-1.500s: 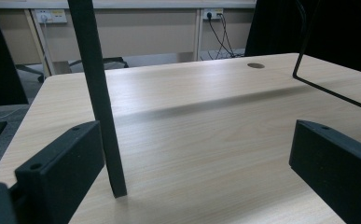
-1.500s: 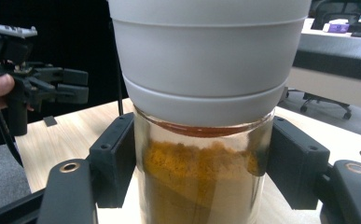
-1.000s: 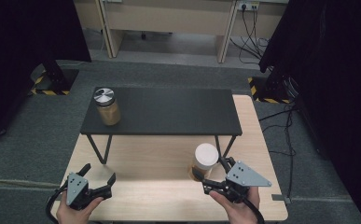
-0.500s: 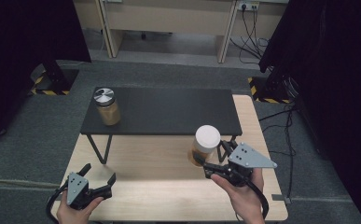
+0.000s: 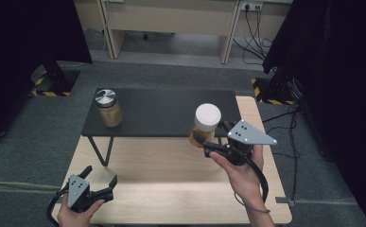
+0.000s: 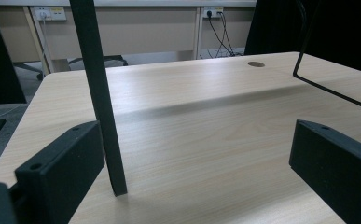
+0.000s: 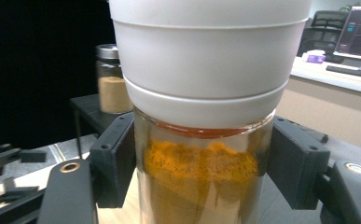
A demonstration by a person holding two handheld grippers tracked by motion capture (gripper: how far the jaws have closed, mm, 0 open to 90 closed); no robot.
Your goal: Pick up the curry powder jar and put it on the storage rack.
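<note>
A glass jar of orange powder with a white lid (image 5: 206, 124) (image 7: 201, 121) hangs in the air by the near right edge of the black shelf (image 5: 171, 113). My right gripper (image 5: 209, 142) (image 7: 201, 163) is shut on its glass body, one jaw on each side. A second jar with a silver lid and tan powder (image 5: 108, 108) (image 7: 110, 79) stands on the shelf's left end. Low at the front left, my left gripper (image 5: 99, 176) (image 6: 197, 158) rests open over the wooden table (image 5: 171, 189), with nothing between its jaws.
A black shelf leg (image 6: 99, 98) stands right in front of the left gripper, and a thin wire leg frame (image 6: 327, 88) is at its right. Beyond the table are grey carpet, desk legs and cables (image 5: 251, 28). Dark curtains hang at both sides.
My right gripper has lifted the white-lidded jar off the wooden table and carried it up and away, toward the shelf's edge. The left gripper has stayed put.
</note>
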